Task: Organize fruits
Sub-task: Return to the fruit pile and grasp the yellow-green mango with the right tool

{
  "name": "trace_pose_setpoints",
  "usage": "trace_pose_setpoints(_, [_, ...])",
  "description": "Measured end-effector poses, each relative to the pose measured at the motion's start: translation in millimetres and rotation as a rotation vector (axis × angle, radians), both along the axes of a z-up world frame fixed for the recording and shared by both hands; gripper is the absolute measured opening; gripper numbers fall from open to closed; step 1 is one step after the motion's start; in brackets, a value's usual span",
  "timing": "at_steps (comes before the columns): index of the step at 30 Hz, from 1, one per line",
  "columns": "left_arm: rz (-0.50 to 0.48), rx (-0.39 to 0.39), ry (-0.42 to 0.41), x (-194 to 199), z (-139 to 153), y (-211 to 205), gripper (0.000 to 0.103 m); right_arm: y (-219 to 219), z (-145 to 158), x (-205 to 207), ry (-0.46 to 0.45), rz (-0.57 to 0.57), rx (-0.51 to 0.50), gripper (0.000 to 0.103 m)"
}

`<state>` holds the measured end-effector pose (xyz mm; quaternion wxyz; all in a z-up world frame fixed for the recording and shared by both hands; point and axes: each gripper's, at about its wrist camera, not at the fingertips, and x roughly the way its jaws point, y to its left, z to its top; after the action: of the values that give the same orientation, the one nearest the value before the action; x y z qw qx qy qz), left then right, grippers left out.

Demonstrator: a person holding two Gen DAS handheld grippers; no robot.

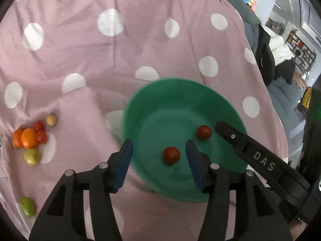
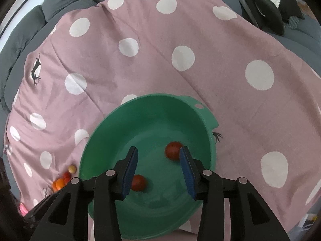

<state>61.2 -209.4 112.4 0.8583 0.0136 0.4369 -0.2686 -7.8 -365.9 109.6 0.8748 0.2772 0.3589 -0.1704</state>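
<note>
Blue-padded jaws of the left gripper (image 1: 159,161) stand spread over the near left rim of the green bowl (image 1: 152,94), pinching nothing; one red fruit (image 1: 171,154) lies loose between them on the bowl floor. Spread too, the right gripper (image 2: 158,168) hovers over the same bowl with nothing between its pads, a second red fruit (image 2: 173,150) just beside its right pad. Only these two fruits lie in the bowl. Far left on the pink dotted cloth (image 1: 120,60) sits a pile of fruit (image 1: 30,138), with a green fruit (image 1: 28,206) nearer.
</note>
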Motion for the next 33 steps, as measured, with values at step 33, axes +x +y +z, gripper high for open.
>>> trace_pose_setpoints(33, [0.746,-0.02,0.023,-47.9,-7.9,277.0,0.064,137.4,2.9,48.1,0.009,0.452,-0.127,0.045])
